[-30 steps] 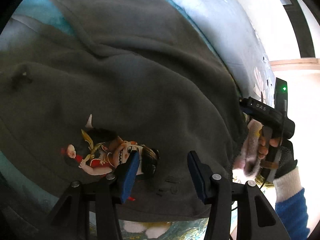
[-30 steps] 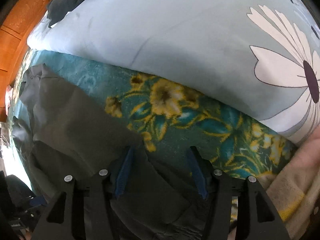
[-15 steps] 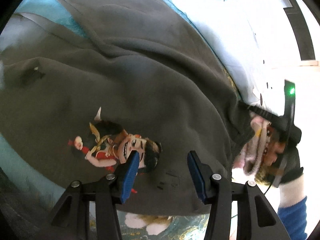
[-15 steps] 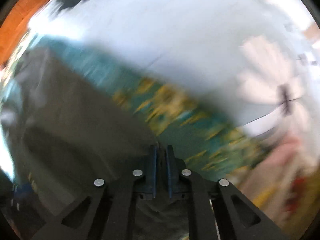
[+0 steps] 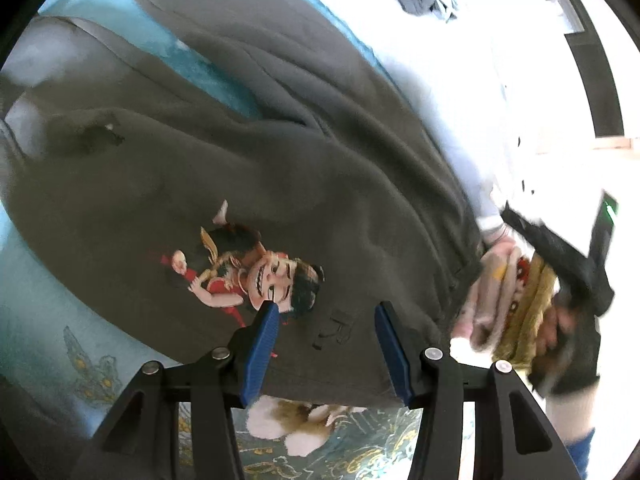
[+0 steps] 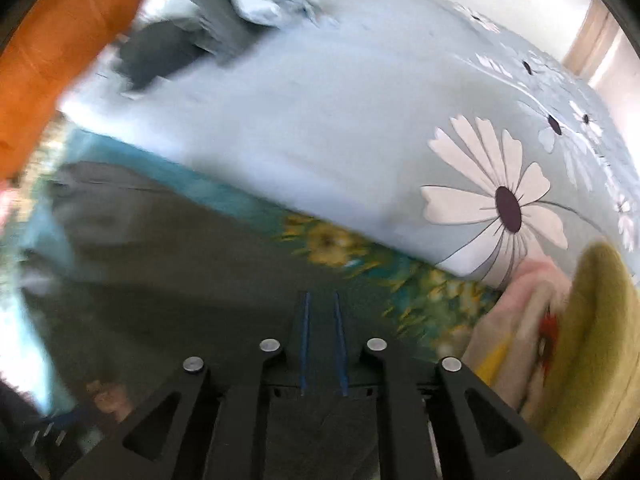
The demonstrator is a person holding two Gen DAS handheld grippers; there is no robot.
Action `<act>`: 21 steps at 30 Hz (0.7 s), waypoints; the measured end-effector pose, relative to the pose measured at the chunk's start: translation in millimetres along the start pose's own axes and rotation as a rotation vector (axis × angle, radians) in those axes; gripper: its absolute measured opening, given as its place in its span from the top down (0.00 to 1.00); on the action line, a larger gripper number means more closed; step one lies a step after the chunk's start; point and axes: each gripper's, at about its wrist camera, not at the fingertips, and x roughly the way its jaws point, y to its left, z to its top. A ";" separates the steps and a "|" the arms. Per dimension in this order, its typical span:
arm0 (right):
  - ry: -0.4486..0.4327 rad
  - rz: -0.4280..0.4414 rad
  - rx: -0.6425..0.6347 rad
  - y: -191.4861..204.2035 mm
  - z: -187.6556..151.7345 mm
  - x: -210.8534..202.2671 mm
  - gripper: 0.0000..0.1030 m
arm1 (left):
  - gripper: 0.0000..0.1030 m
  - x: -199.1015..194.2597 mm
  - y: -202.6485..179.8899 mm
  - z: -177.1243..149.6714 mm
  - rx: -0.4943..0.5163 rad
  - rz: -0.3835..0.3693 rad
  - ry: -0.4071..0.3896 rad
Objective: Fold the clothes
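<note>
A dark grey sweatshirt (image 5: 280, 168) with a cartoon figure print (image 5: 256, 276) lies spread on a teal flowered bedspread (image 5: 352, 452). My left gripper (image 5: 324, 316) is open, its blue pads hovering above the sweatshirt's near hem beside the print. My right gripper (image 6: 322, 312) is shut on the sweatshirt's edge (image 6: 168, 264); it also shows in the left wrist view (image 5: 560, 256) at the garment's right edge, held by a hand.
A pale blue quilt with white daisies (image 6: 360, 128) lies beyond the sweatshirt, with a heap of grey clothes (image 6: 168, 48) on it. Folded pink and yellow clothes (image 6: 560, 320) sit at the right. An orange wooden headboard (image 6: 48, 56) is at far left.
My right gripper closed on the sweatshirt's edge and lifted, pulling that edge up. My left gripper stayed open and shifted slightly over the hem.
</note>
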 end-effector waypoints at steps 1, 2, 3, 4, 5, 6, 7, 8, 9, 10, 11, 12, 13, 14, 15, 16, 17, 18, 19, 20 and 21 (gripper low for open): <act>-0.009 0.060 -0.002 7.4 -14.8 -13.5 0.68 | 0.48 -5.5 1.5 2.3 -0.002 -0.003 -0.013; -0.002 0.108 -0.015 7.4 -27.2 -20.0 0.61 | 0.48 -10.8 3.0 4.6 -0.002 -0.006 -0.025; 0.008 0.141 -0.032 17.1 -32.1 -13.5 0.59 | 0.48 -17.4 5.5 6.1 -0.005 -0.010 -0.039; 0.030 0.179 -0.052 25.7 -48.3 -10.4 0.59 | 0.48 -24.1 7.9 7.6 -0.008 -0.014 -0.053; 0.063 0.203 -0.067 32.0 -69.4 -9.2 0.59 | 0.48 -29.8 9.4 9.7 -0.010 -0.017 -0.062; 0.087 0.214 -0.076 37.5 -84.1 -4.6 0.59 | 0.48 -39.1 13.4 13.6 -0.012 -0.016 -0.075; 0.118 0.227 -0.096 42.1 -101.2 4.6 0.59 | 0.48 -48.5 17.4 17.6 -0.015 -0.015 -0.088; 0.144 0.229 -0.116 46.7 -117.3 7.8 0.59 | 0.48 -58.8 21.7 23.9 -0.017 -0.012 -0.103; 0.167 0.230 -0.128 50.2 -132.6 11.1 0.59 | 0.48 -69.4 25.9 30.3 -0.019 -0.008 -0.117; 0.190 0.246 -0.128 52.4 -144.4 17.1 0.59 | 0.48 -87.5 31.3 39.1 -0.017 0.001 -0.142; 0.205 0.265 -0.126 54.3 -153.0 18.9 0.59 | 0.48 -100.1 36.9 45.3 -0.017 0.008 -0.162; 0.206 0.273 -0.123 56.5 -160.5 21.8 0.58 | 0.47 -119.6 44.4 53.2 -0.021 0.018 -0.198; 0.204 0.279 -0.123 58.1 -163.7 24.8 0.56 | 0.46 -131.5 47.8 58.9 -0.028 0.021 -0.226; 0.205 0.287 -0.120 59.2 -165.5 24.8 0.53 | 0.43 -143.5 51.4 64.6 -0.036 0.024 -0.253; 0.208 0.298 -0.115 60.2 -167.8 24.4 0.46 | 0.41 -157.4 60.5 71.1 -0.052 0.023 -0.277; 0.212 0.310 -0.118 62.1 -168.0 24.7 0.45 | 0.41 -171.2 69.6 77.4 -0.069 0.022 -0.301; 0.215 0.309 -0.131 63.6 -166.6 25.9 0.45 | 0.41 -183.2 79.4 82.3 -0.090 0.023 -0.320; 0.220 0.296 -0.146 66.4 -164.9 27.8 0.45 | 0.40 -195.3 89.5 87.2 -0.111 0.023 -0.338; 0.226 0.284 -0.162 69.3 -163.6 30.3 0.45 | 0.40 -209.5 106.1 92.6 -0.151 0.020 -0.360; 0.235 0.273 -0.175 72.8 -164.4 35.2 0.45 | 0.40 -216.9 116.3 93.5 -0.176 0.016 -0.371; 0.242 0.256 -0.190 75.8 -166.1 38.1 0.45 | 0.40 -223.1 130.9 95.7 -0.215 0.019 -0.381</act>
